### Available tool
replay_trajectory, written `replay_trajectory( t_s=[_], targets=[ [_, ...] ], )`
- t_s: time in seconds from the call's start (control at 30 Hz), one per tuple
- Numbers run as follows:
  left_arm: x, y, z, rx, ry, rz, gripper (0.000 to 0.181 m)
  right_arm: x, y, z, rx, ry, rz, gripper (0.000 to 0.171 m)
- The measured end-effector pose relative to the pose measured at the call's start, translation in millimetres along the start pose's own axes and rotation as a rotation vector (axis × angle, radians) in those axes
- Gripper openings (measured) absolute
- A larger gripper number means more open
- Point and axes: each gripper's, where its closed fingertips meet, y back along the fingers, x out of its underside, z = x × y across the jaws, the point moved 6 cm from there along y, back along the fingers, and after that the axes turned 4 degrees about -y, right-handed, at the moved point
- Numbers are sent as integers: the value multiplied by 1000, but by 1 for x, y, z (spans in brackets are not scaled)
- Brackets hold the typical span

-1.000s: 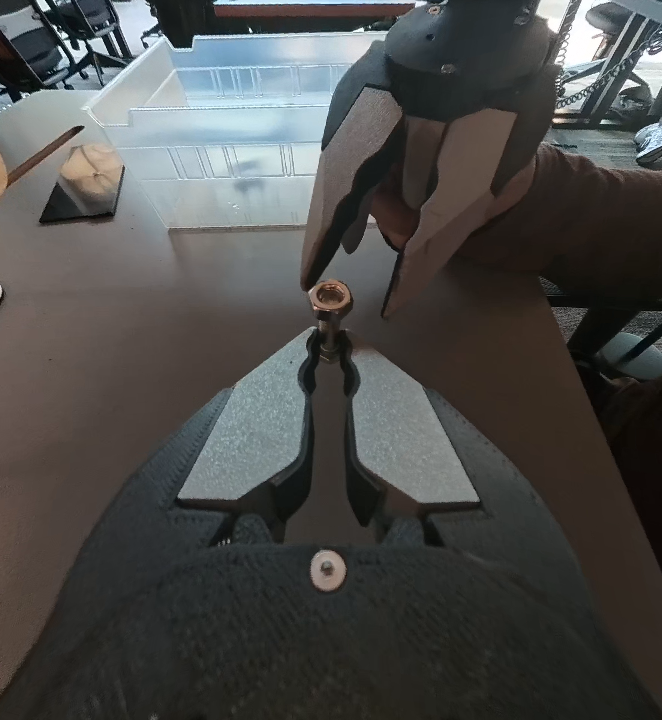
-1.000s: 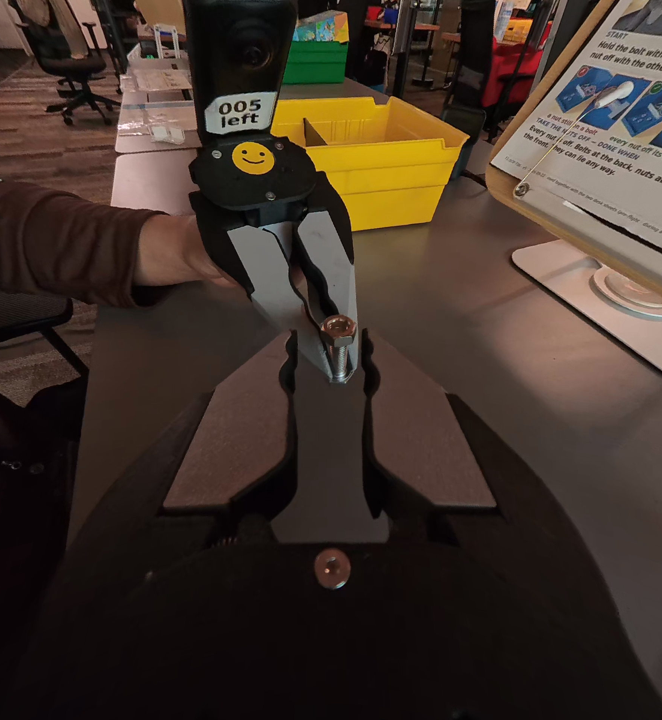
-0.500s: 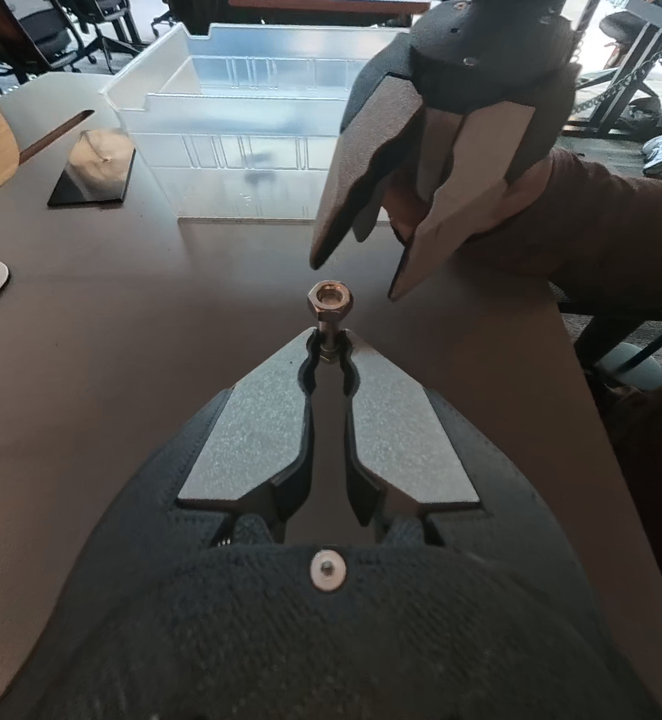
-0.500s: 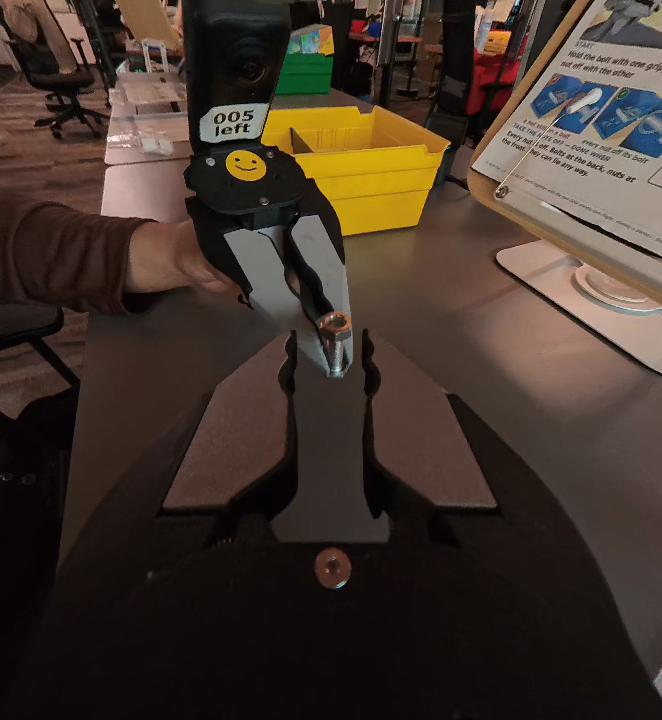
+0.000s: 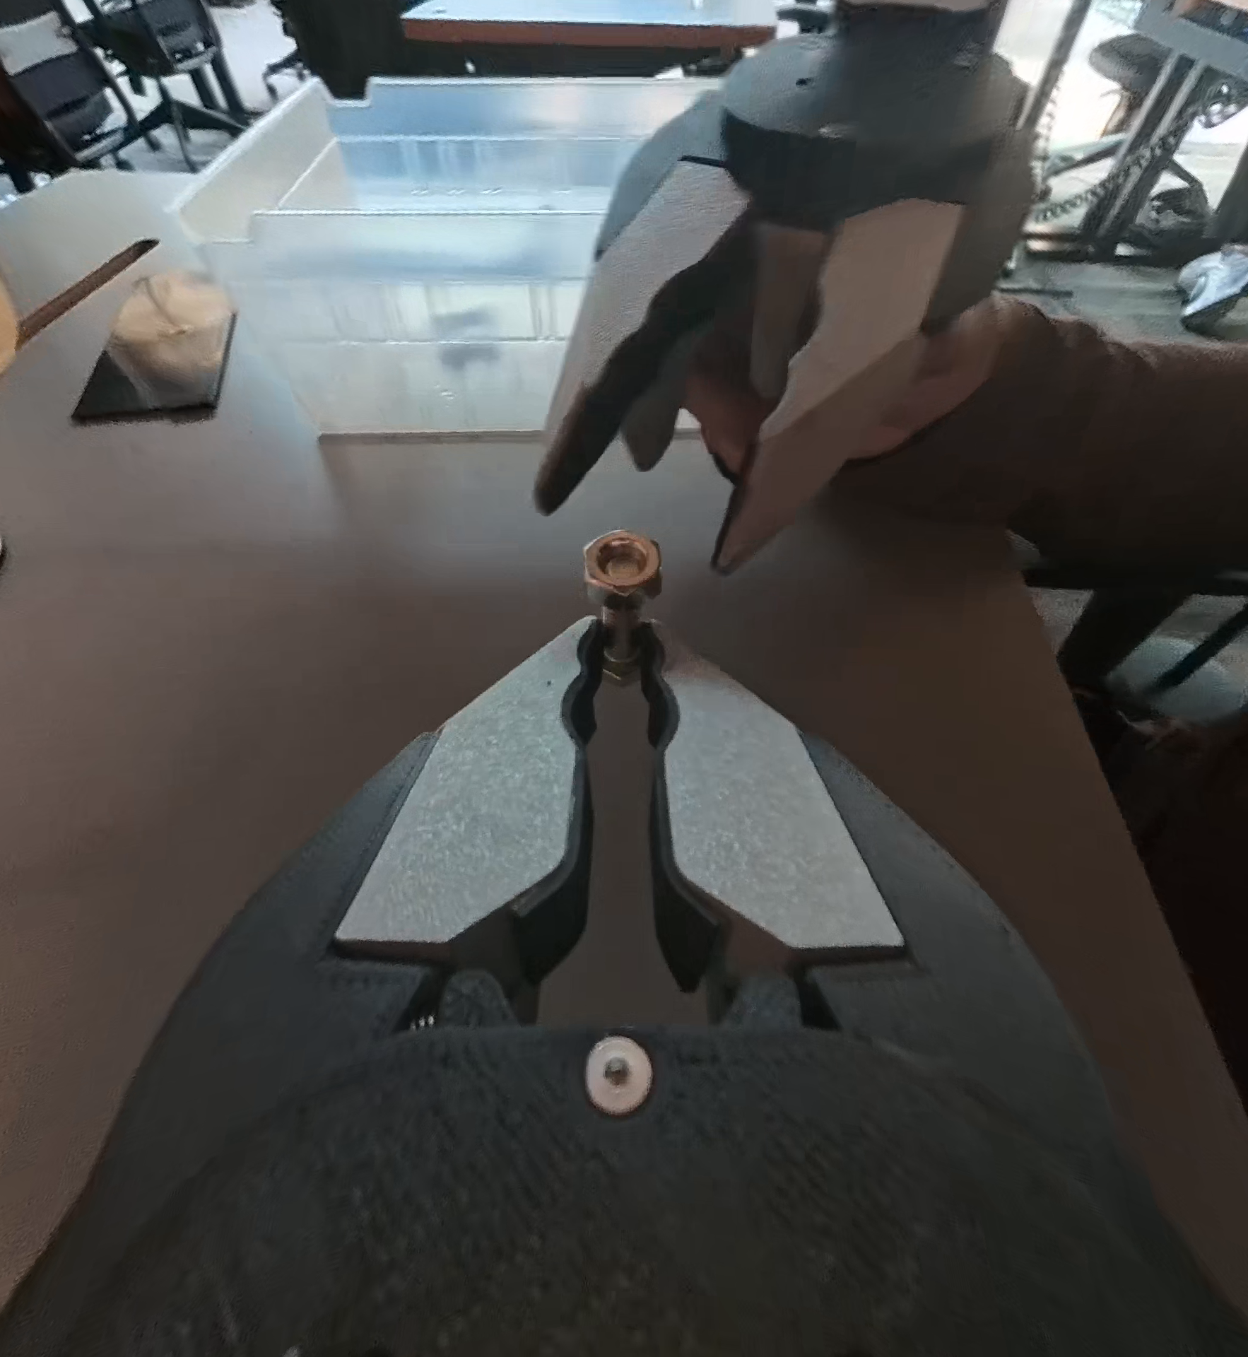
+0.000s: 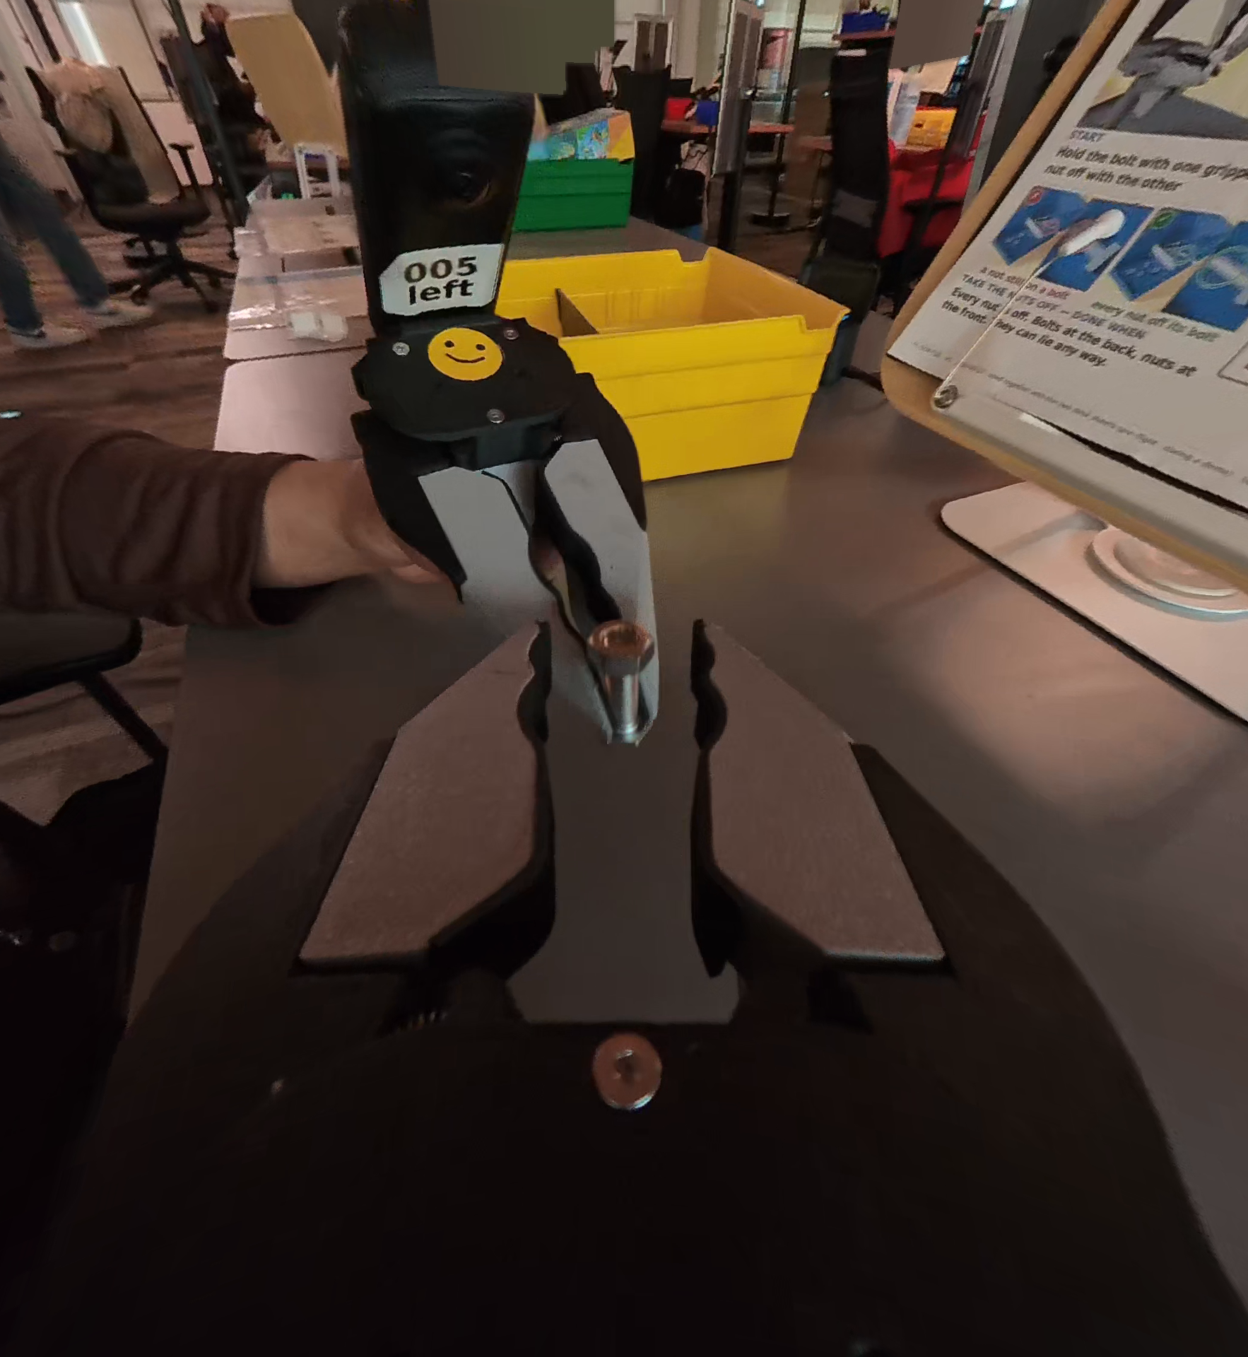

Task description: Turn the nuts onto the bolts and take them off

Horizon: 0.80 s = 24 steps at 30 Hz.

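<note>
My left gripper is shut on the lower end of a steel bolt and holds it roughly upright above the dark table. A copper-coloured nut sits on the bolt's top end. My right gripper faces it, open, with its tips just above and either side of the nut, not touching. In the right wrist view the right gripper stands open with the nut level with its fingertips and the bolt in the gap. The left gripper comes in from behind.
A clear plastic bin stands behind the grippers. A black square with a pale lump lies at left. A yellow divided bin and an instruction board on a white stand are at the right. The table edge is close. My left and right fingertips are right by each other.
My right gripper has opened a little wider and lifted slightly back from the nut. My left gripper still holds the bolt the same way.
</note>
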Motion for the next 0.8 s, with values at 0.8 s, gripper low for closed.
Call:
replay_trajectory(
  t_s=[0.8],
  targets=[
    [5,-5,6,13,91,2,8,14,-5,-8,3,-86,75,13]
  ],
)
